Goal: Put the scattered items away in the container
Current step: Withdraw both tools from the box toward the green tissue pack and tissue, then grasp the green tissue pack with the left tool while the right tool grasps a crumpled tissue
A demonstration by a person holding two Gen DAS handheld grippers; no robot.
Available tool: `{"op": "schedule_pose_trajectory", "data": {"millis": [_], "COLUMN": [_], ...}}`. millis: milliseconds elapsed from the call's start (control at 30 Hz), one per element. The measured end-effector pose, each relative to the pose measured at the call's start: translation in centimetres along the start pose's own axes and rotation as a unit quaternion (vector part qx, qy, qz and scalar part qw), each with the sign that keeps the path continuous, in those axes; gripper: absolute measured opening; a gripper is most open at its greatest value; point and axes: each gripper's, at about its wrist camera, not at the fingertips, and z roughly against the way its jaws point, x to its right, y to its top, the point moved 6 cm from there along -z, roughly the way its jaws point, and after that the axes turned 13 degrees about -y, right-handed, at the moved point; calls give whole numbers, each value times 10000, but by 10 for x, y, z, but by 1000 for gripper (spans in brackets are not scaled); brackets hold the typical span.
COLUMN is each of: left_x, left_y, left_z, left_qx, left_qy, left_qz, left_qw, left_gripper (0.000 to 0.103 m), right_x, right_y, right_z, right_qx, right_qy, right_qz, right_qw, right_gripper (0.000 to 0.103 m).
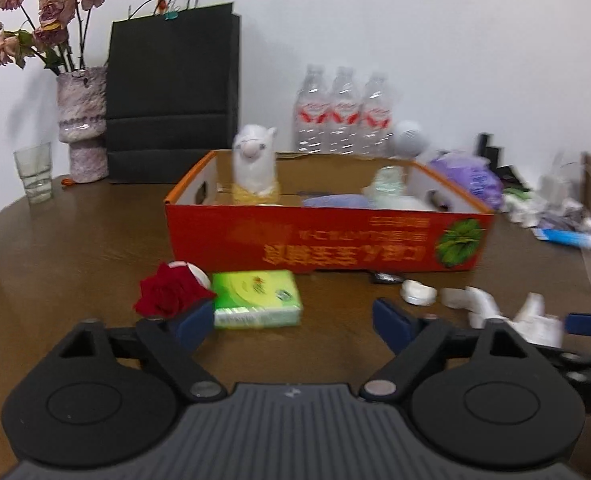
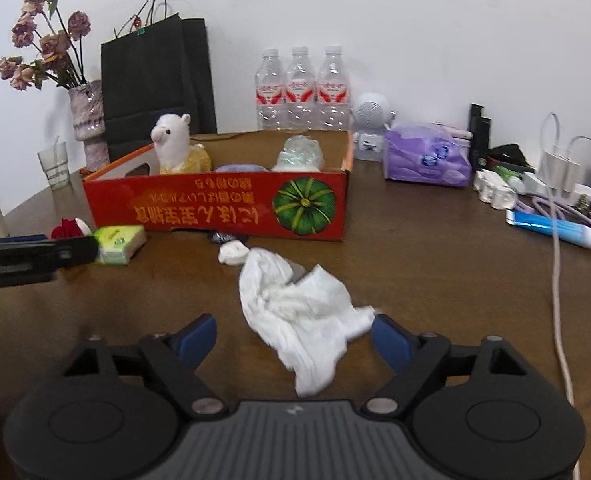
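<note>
The right gripper (image 2: 294, 338) stands wide, its jaws astride the crumpled white cloth (image 2: 299, 316) near the table's front edge, pads not yet pressing. Close on the thickest fold, then lift clear of the red box (image 2: 215, 204). The left gripper (image 1: 287, 320), wide and empty, appears aimed at the green tissue pack (image 1: 255, 298).

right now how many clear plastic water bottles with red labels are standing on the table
3. All stand side by side against the white wall behind the red cardboard box: left bottle, middle bottle, right bottle. More could be hidden behind the black paper bag.
</note>
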Motion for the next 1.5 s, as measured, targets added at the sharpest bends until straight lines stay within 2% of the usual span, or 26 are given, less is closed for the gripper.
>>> {"op": "schedule_pose_trajectory", "data": {"millis": [200, 367, 500, 567, 700, 800, 867, 900, 933, 967, 1000, 1033, 1100, 1200, 1300, 1433, 1500], "left_x": [-17, -34, -20, -11, -13, -24, -29, -29, -28, -27, -25, -23, -17, -2, 14, 36, 43], "left_y": [2, 9, 7, 7, 5, 2, 2, 2, 1, 1, -1, -2, -7, -20, -35, -54, -63], "left_z": [-36, -43, -34, -37, -50, -59, -60, -59, -57, -55, -53, -49, -39, -8, 38, 101, 127], "left_qx": [-344, -234, -157, -251, -532, -824, -798, -769, -747, -727, -715, -694, -655, -517, -264, 183, 371], "left_qy": [78, 207, 4, 3, 106, 91, 60, 102, 163, 165, 107, 51, -6, -38, -14, -315, -343], "left_qz": [-51, 237, -18, -185, -1, 327, 437, 440, 399, 367, 362, 373, 389, 291, 138, 116, 97], "left_qw": [9994, 9992, 9999, 9995, 9985, 9960, 9958, 9960, 9963, 9965, 9967, 9969, 9971, 9982, 9996, 9993, 9987], "left_gripper": [96, 100, 100, 100, 96, 89, 86, 78, 66, 66, 66, 66, 65, 65, 66, 66, 66], "right_x": [-9, -11, -9, -9, -11, -13, -15, -16, -16, -16, -16, -16, -16, -19, -23, -29, -31], "right_y": [7, 7, 6, 6, 5, 5, 5, 5, 5, 5, 5, 5, 4, 0, -6, -24, -37], "right_z": [-18, -24, -26, -27, -31, -32, -33, -32, -32, -32, -32, -31, -29, -13, 24, 74, 97], "right_qx": [-28, -76, -120, -152, -262, -303, -315, -307, -298, -287, -274, -262, -249, -116, 197, 557, 748], "right_qy": [164, 243, 319, 361, 418, 410, 408, 390, 344, 286, 246, 218, 178, 183, 251, 477, 590], "right_qz": [8, -88, -164, -192, -232, -164, -121, -93, -57, -18, 14, 36, 70, 106, 158, 60, 64], "right_qw": [9999, 9996, 9993, 9990, 9985, 9986, 9986, 9987, 9989, 9992, 9993, 9994, 9995, 9997, 9994, 9973, 9954], "right_gripper": [83, 83, 83, 83, 82, 74, 72, 66, 59, 55, 41, 24, 16, 16, 16, 17, 17]}}
